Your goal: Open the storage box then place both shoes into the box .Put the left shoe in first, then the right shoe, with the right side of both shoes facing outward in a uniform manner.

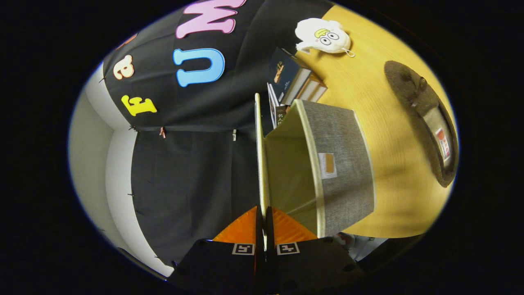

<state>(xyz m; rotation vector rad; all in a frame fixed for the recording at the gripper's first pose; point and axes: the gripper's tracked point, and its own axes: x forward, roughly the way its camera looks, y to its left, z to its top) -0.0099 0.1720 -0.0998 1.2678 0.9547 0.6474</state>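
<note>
Both claw (263, 217) fingers pinch the storage box (344, 164) lid (258, 155) — seen edge-on.

A staged recording booth dressed as a home corner: my view takes in a black cloth wall (196, 172) pinned over white panels (88, 135), and a wooden table (393, 135) bearing books (292, 80), a plush toy (323, 36) and a fabric box (339, 164).

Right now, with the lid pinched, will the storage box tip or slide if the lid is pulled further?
Probably it slides easily: the storage box looks like light fabric on the smooth table. The thin lid, clamped in the tool, may flex slightly.
</note>
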